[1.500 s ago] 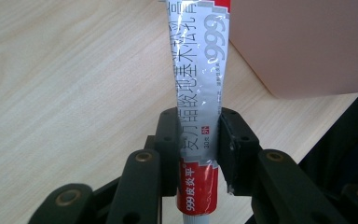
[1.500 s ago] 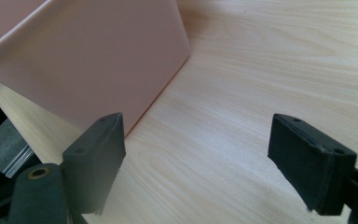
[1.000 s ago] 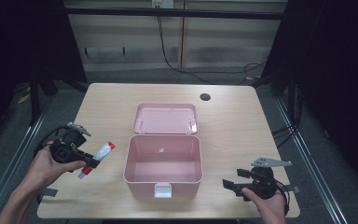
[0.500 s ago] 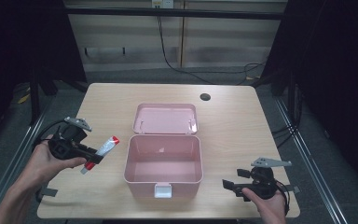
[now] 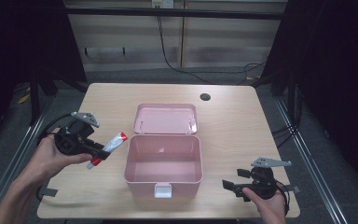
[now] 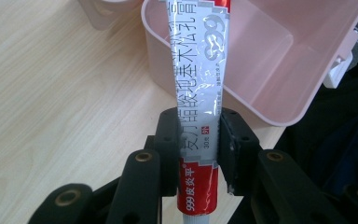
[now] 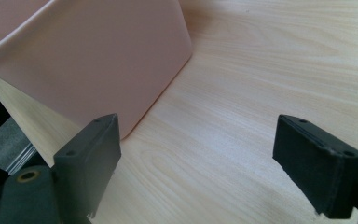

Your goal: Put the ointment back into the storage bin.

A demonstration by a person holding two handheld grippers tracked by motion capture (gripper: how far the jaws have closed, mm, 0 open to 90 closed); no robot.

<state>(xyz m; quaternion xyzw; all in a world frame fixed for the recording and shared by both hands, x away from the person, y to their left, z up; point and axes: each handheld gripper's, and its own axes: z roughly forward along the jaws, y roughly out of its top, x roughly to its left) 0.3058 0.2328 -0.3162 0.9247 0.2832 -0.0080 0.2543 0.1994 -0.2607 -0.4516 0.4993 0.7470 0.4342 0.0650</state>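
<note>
The ointment tube (image 6: 200, 88) is clamped between the jaws of the left gripper (image 5: 81, 142), which are closed on its lower body just above the red band near the cap. In the high view the tube (image 5: 108, 148) is held off the table, just left of the pink box (image 5: 164, 161), its crimped flat end angled up toward the box's left wall. In the left gripper view that far end reaches over the box's rim (image 6: 168, 56), so the tube looks ready to go in.

It is likely light and soft: a thin foil-like skin, shiny and already creased, that will dent under a hard squeeze and could slide in the pads because of its glossy surface. The firmest place to grip is where it is held now, on the fuller part close to the cap shoulder; the flattened tail would bend and give little purchase. A gentle, steady clamp should do.

The box is open and empty, its lid (image 5: 165, 117) folded back flat behind it and its white latch (image 5: 163, 190) on the front wall. The right gripper (image 5: 235, 186) rests low on the table (image 5: 242, 121) to the box's front right, its jaws spread wide with nothing between them.
</note>
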